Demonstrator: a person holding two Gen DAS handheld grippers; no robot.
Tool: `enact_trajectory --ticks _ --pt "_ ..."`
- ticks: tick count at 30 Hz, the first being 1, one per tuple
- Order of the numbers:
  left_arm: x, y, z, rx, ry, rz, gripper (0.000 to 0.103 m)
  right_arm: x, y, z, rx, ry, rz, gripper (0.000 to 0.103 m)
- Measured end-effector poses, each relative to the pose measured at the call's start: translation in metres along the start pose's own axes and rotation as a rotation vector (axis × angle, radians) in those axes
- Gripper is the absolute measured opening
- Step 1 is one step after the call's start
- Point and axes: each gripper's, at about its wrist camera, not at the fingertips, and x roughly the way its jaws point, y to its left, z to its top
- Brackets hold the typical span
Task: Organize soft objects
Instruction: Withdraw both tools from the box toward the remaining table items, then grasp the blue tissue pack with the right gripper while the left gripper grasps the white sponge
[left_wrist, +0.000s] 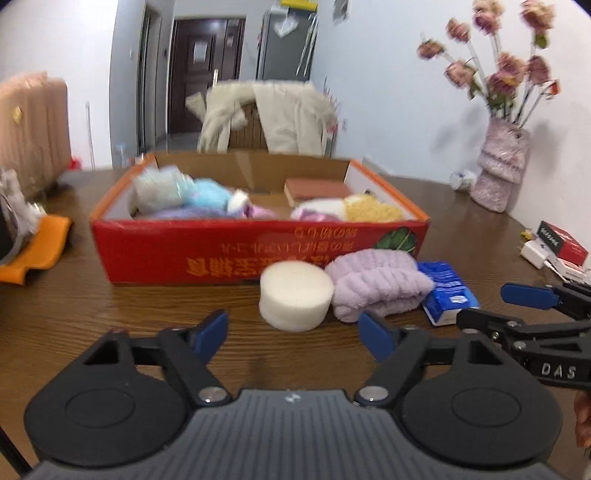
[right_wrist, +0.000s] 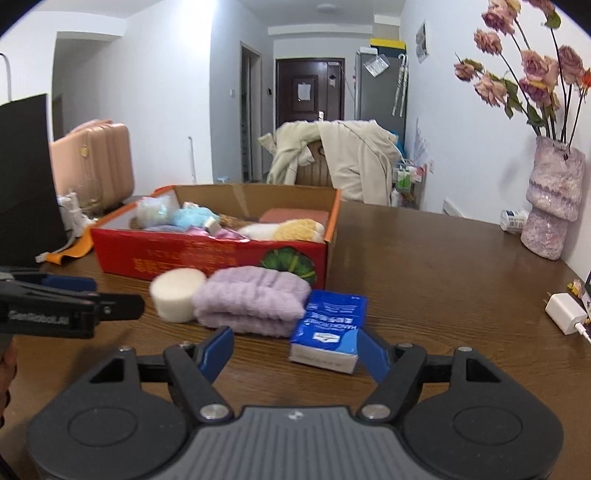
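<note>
Table: a dark wood-grain table (left_wrist: 110, 302) carries everything in view.
Box: a red cardboard box (left_wrist: 258, 251), flaps open, sits toward the far side, already holding soft items in pale blue, lilac, white and yellow, plus a brick-coloured sponge (left_wrist: 314, 188).
Sponge: a white round foam sponge (left_wrist: 295, 295) stands on the table just in front of the box's near wall, touching the towel on its right.
Towel: a folded lilac towel (left_wrist: 376, 284) lies between the foam sponge and the tissue pack, close against the box front.
Tissue pack: a blue tissue pack (right_wrist: 328, 328) lies flat, just right of the towel.
Left gripper: the left gripper (left_wrist: 295, 332) hovers low in front of the foam sponge, its blue-padded jaws spread with only bare table between them; nothing is held.
Right gripper: the right gripper (right_wrist: 295, 350) is low over the table, jaws apart; its right pad appears just beside the tissue pack's near corner, though contact cannot be told. It grips nothing.
Background: a pink vase (right_wrist: 554, 206) of dried roses stands at the table's right edge.
</note>
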Motion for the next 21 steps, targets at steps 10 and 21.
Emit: enact_trajectory --ticks 10,21 --pt "0.049 0.001 0.01 0.025 0.023 0.001 0.065 0.051 -0.012 0.01 -0.002 0.051 -0.058 0.061" --pt "0.051 0.0 0.007 0.054 -0.006 -0.041 0.05 0.069 -0.016 0.005 0.014 0.075 -0.056 0.055"
